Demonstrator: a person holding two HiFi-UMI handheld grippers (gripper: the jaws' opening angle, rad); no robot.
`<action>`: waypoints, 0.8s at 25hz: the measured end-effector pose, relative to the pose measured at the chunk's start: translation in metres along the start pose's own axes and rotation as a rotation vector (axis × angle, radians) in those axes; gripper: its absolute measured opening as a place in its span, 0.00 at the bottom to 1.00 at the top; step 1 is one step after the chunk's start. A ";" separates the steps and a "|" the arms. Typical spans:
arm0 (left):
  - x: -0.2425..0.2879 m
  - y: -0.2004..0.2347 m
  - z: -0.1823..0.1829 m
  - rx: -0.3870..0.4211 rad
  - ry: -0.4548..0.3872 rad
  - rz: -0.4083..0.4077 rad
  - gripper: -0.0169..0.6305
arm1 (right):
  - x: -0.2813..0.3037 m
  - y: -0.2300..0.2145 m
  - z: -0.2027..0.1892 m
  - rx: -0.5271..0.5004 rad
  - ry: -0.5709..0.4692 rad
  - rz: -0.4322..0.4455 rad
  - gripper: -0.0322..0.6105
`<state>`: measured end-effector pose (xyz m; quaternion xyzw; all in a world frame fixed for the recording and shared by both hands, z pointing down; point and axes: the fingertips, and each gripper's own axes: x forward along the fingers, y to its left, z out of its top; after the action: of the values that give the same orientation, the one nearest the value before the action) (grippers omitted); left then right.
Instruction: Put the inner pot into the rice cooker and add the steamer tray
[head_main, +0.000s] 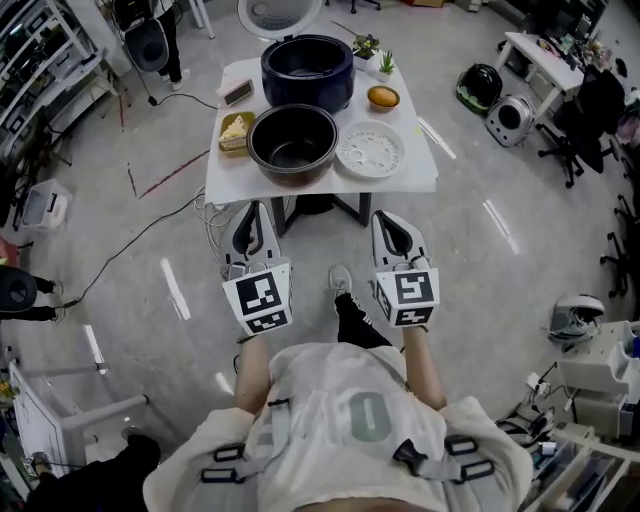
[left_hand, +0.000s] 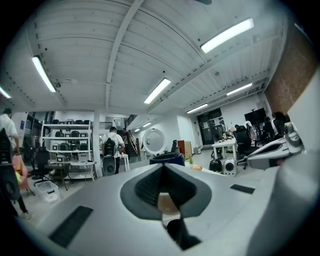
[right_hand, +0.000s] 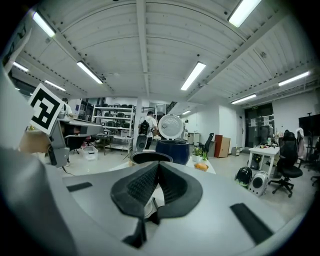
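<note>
- held left gripper (head_main: 254, 212) and right gripper (head_main: 388, 218) side by side, short of the white table (head_main: 420, 172), touching nothing on it
- pressed both pairs of jaws together, with nothing pinched
- found inner pot (head_main: 292, 143) sitting at the table's near edge, outside the rice cooker (head_main: 307, 72) just behind it
- found steamer tray (head_main: 369, 149) lying flat just right of the pot

Head view's top edge is cutting off the open lid (head_main: 280, 14) of the rice cooker (head_main: 307, 70). In its own view the right hand-held gripper (right_hand: 156, 167) is hiding the inner pot (right_hand: 150, 157) below its rim. The small box (head_main: 238, 92) on the counter (head_main: 225, 180) is showing too small to identify.
</note>
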<state>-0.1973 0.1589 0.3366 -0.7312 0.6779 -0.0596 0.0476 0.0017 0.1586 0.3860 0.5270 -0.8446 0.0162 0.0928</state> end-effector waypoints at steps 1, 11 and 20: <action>0.017 0.000 0.005 -0.004 -0.010 0.000 0.06 | 0.014 -0.009 0.006 -0.007 -0.007 -0.001 0.06; 0.145 0.020 0.037 -0.117 -0.028 0.070 0.06 | 0.140 -0.085 0.071 -0.032 -0.065 0.069 0.06; 0.229 0.051 0.038 -0.103 -0.031 0.184 0.06 | 0.245 -0.110 0.083 -0.046 -0.071 0.172 0.06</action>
<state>-0.2251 -0.0734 0.2968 -0.6683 0.7434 -0.0088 0.0259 -0.0164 -0.1182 0.3394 0.4503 -0.8898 -0.0140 0.0729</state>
